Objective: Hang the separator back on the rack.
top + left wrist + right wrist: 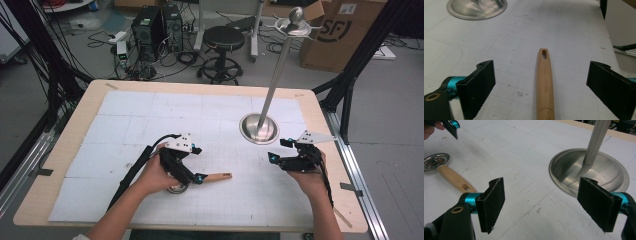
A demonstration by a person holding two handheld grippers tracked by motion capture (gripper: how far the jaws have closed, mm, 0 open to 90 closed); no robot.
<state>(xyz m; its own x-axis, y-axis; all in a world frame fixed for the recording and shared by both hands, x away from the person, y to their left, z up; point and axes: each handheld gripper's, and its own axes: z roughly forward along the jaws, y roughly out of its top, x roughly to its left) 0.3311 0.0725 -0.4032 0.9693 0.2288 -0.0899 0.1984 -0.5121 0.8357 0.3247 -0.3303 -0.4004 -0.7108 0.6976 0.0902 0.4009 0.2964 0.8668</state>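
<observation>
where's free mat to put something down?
Free: the far-left of the white gridded mat, and the near strip between the hands. Crowded: the near-left, where the left tongs, jaws open, straddle the wooden-handled tool with a round metal head, and the far-right, around the silver stand's round base by the right tongs.

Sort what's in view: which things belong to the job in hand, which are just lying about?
In the job:
- wooden-handled utensil, lying between the open left gripper pads, not gripped
- metal stand with hooks on top
- right gripper, open, facing the stand's base

Lying about:
- stool
- cardboard box
- computer towers
</observation>
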